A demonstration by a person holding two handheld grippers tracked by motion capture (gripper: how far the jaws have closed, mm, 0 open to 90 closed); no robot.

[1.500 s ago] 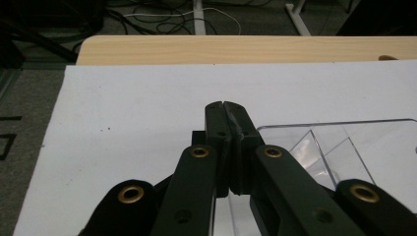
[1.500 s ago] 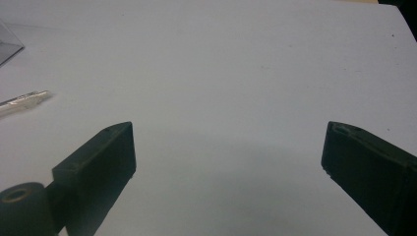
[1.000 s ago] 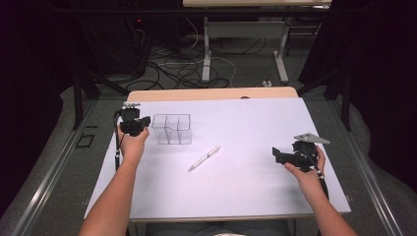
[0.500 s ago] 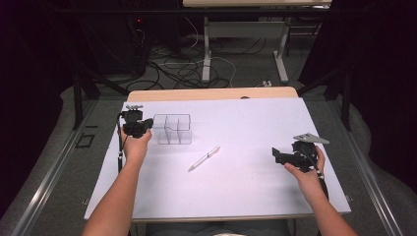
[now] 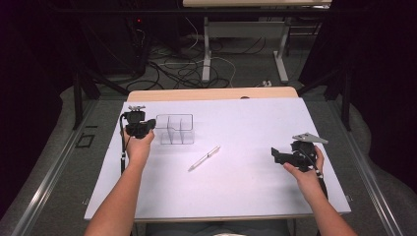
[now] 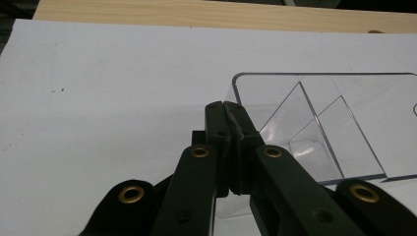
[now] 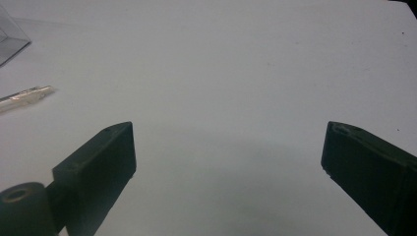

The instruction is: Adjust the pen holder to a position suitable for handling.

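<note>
The left claw (image 6: pixel 223 105) is pressed together with nothing between its jaws, its tips just beside the near left corner of the clear divided tray (image 6: pixel 319 123). The right claw (image 7: pixel 228 157) is spread wide over the bare desk (image 7: pixel 236 64); the pen (image 7: pixel 24 97) lies well off to its left.
</note>
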